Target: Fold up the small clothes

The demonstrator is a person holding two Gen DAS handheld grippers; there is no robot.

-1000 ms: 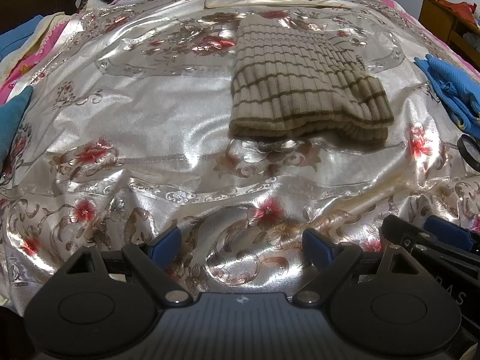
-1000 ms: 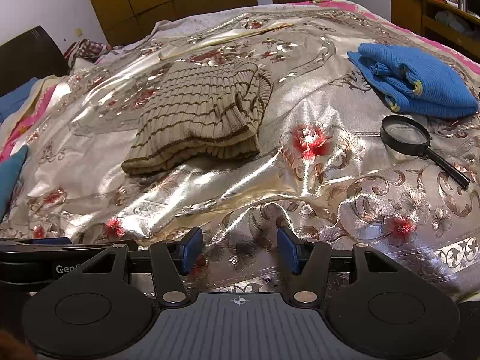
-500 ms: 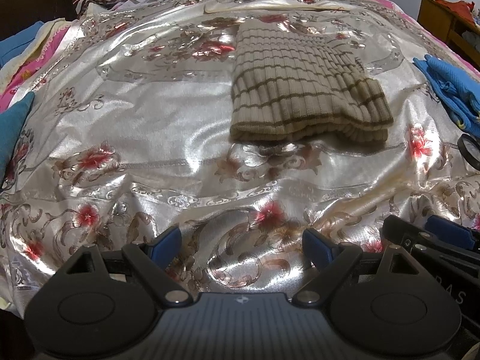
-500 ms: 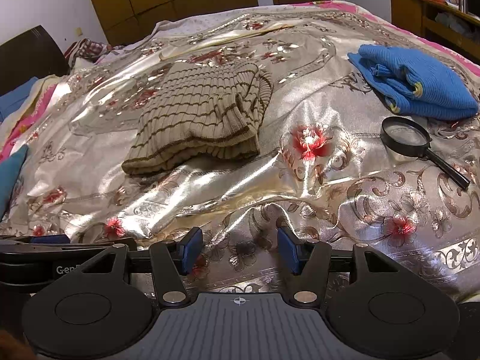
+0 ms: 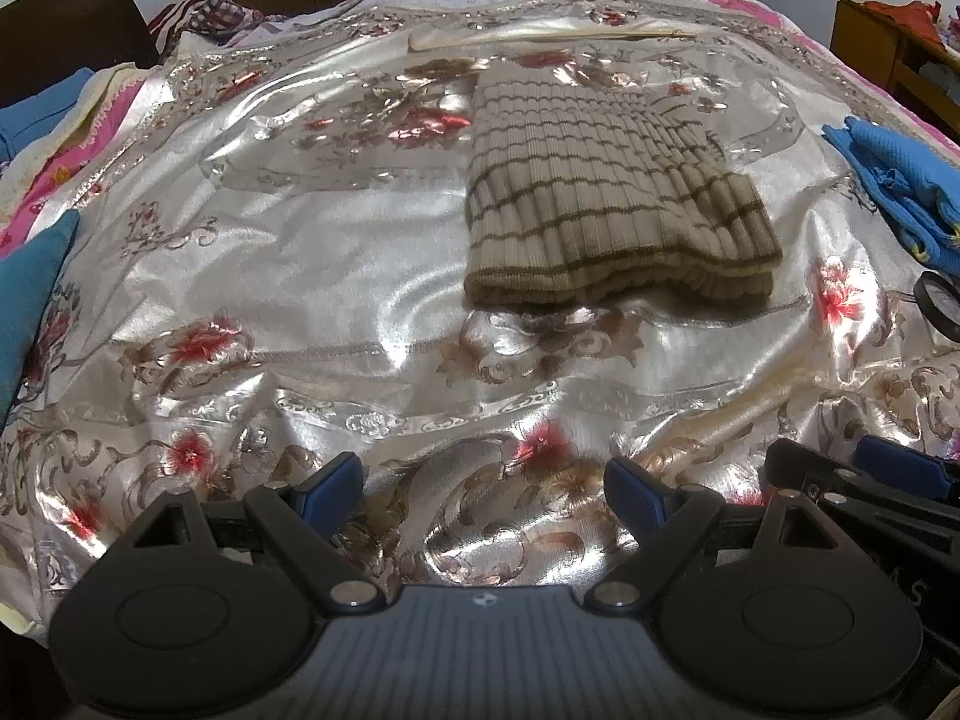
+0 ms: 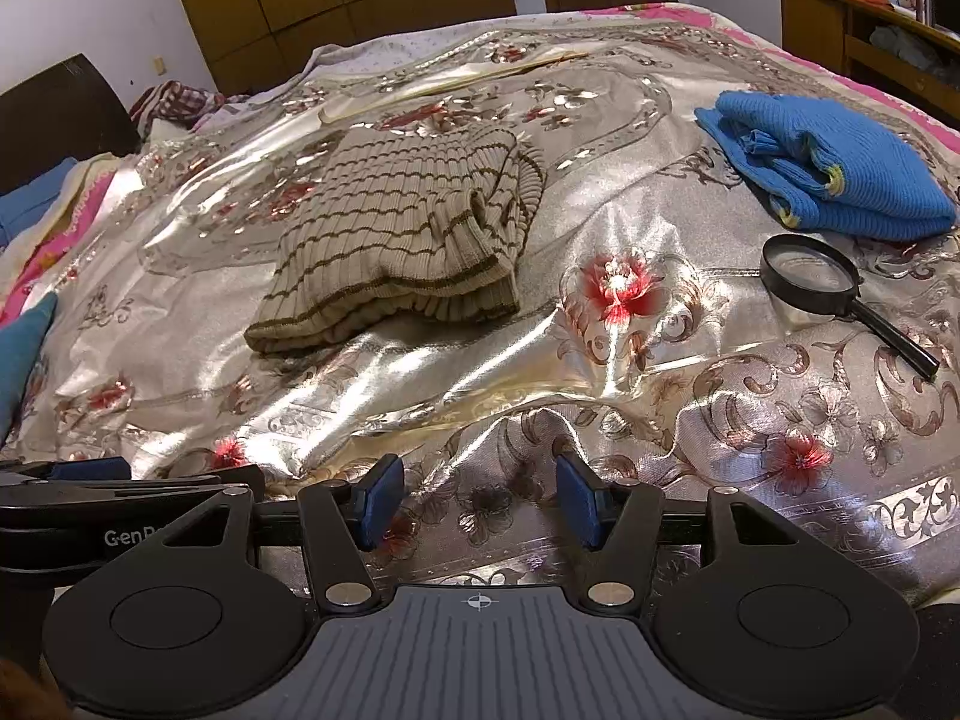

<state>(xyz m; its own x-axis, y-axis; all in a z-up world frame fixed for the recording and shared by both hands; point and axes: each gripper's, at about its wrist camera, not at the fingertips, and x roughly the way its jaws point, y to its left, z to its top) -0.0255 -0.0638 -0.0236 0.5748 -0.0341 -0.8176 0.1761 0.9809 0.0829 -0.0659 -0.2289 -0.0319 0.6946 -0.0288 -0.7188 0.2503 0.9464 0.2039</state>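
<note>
A folded beige sweater with brown stripes [image 5: 600, 192] lies in the middle of the shiny floral bedspread [image 5: 300, 252]; it also shows in the right wrist view [image 6: 396, 240]. My left gripper [image 5: 483, 489] is open and empty, low near the bed's front edge, well short of the sweater. My right gripper [image 6: 477, 501] is open and empty, also near the front edge. A folded blue sweater [image 6: 834, 168] lies at the right, and shows in the left wrist view [image 5: 900, 192].
A black magnifying glass [image 6: 828, 288] lies on the bedspread just in front of the blue sweater. A blue cushion [image 5: 30, 294] sits at the left edge. A wooden cabinet [image 6: 870, 42] stands to the right of the bed.
Both grippers have drawn back slightly from the beige sweater. Nothing on the bed has moved.
</note>
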